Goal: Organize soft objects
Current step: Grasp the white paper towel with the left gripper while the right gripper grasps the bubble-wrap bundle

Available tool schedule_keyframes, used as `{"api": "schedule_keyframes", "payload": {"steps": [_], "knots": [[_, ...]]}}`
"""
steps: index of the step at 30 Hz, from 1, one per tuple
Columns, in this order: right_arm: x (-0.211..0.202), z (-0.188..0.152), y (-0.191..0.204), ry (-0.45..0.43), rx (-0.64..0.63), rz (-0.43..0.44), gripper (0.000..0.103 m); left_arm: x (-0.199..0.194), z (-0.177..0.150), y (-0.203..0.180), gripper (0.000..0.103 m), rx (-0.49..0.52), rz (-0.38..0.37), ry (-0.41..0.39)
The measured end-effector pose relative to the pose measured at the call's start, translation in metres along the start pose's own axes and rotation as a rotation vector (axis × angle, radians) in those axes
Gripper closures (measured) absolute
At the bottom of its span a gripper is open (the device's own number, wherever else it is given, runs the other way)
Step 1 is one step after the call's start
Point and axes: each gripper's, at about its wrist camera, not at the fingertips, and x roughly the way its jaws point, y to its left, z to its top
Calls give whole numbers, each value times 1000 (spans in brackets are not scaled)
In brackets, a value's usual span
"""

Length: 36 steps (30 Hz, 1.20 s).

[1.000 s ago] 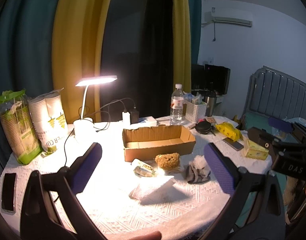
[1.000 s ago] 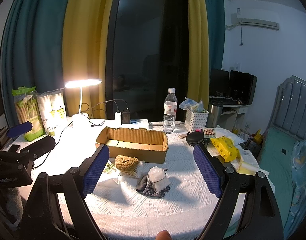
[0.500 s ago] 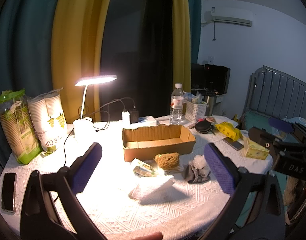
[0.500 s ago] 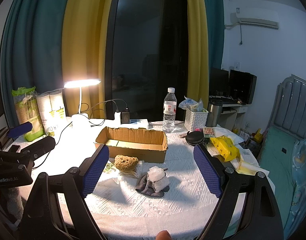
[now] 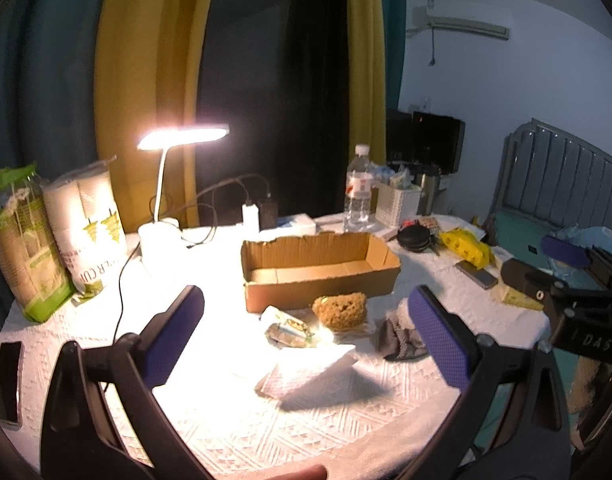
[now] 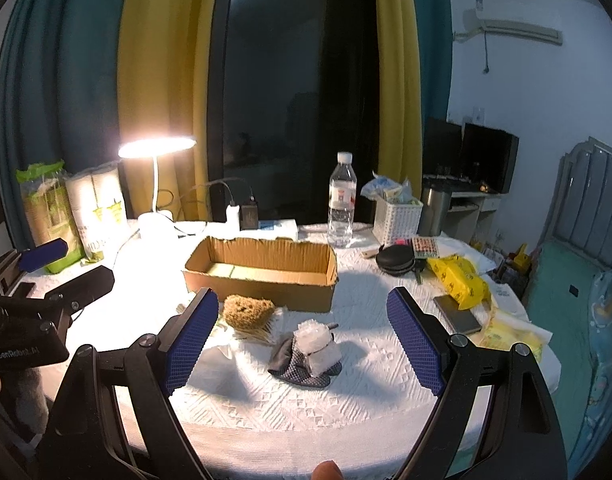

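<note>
An open cardboard box point(image 5: 319, 270) point(image 6: 262, 274) stands mid-table. In front of it lie a brown loofah sponge point(image 5: 339, 309) point(image 6: 248, 310), a small green packet point(image 5: 286, 328), a white folded tissue point(image 5: 306, 372), and a grey patterned cloth with white foam on it point(image 5: 401, 338) point(image 6: 311, 350). My left gripper point(image 5: 306, 344) is open and empty, held above the table's near edge. My right gripper point(image 6: 302, 348) is open and empty, framing the grey cloth from a distance.
A lit desk lamp point(image 5: 162, 200), packs of paper cups point(image 5: 86, 232), a water bottle point(image 6: 341, 204), a white basket point(image 6: 397, 216), a black case point(image 6: 395, 262), a yellow pack point(image 6: 459, 280) and phones point(image 5: 8, 382) point(image 6: 457, 314) ring the white tablecloth point(image 6: 306, 404).
Both grippers have moved slightly closer to the table; nothing was grasped or moved.
</note>
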Motion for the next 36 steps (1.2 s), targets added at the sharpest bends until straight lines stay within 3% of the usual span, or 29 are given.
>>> {"api": "schedule_keyframes", "payload": {"steps": [16,27,31,33,35,36], "knots": [[111,-52,-49,250,102,-5,14,119,-56,7,0,20,24,304],[166,-71,-60,331,130,118,14,179,-77,-12,3,88,3,435],[181,-71,-54,341,115,149,15,187,-82,-13,23,107,-9,468],[187,-71,-50,346,97,159,18,189,-84,-16,44,127,-26,474],[192,-73,-47,358,87,170,33,188,-84,-14,59,114,-62,475],[195,-74,-46,370,85,177,48,186,-84,-11,68,96,-89,471]]}}
